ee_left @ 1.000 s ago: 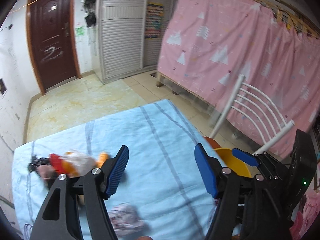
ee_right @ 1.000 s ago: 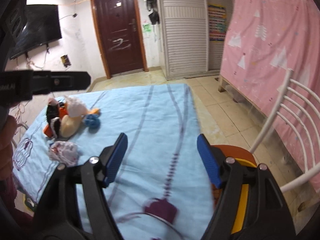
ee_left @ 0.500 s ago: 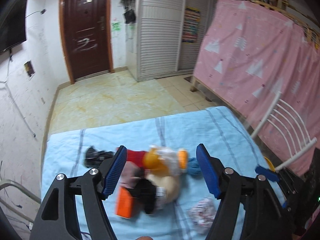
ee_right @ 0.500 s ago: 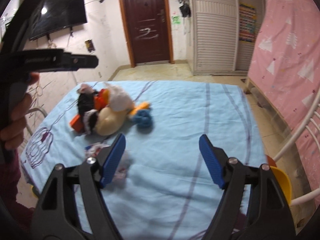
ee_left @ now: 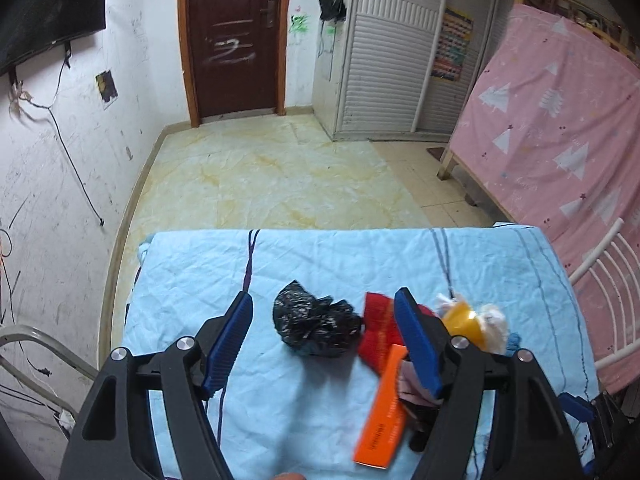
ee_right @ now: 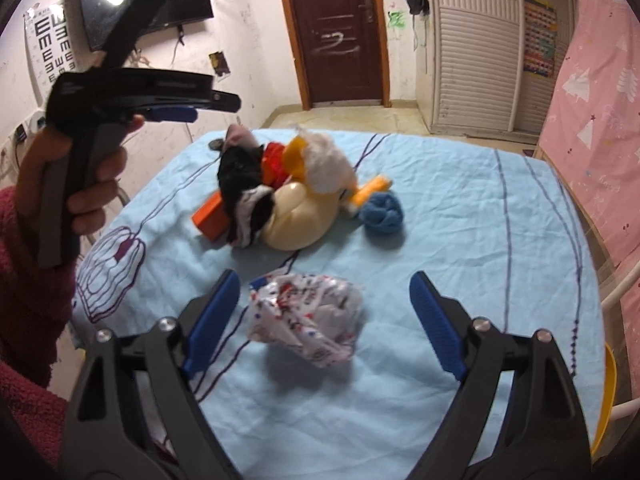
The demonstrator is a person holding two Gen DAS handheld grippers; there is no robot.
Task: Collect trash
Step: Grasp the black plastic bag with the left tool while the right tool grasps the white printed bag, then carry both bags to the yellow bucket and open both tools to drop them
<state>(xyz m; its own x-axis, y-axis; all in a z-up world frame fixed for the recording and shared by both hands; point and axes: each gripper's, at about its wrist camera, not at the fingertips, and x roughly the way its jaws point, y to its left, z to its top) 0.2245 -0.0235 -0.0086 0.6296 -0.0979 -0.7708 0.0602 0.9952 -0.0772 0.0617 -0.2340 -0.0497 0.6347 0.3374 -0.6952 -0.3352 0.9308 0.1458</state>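
Black crumpled plastic bag point(ee_left: 314, 326) lay between the wide-spread left gripper point(ee_left: 324, 336) fingers, an orange box point(ee_left: 382, 412) and plush duck point(ee_right: 312, 196) crowding it at three o'clock. A printed white wad point(ee_right: 306, 320) sat between the right gripper point(ee_right: 324, 320), also wide, on the light-blue sheet point(ee_right: 460, 216). A brown door point(ee_left: 234, 36) stood at twelve o'clock.
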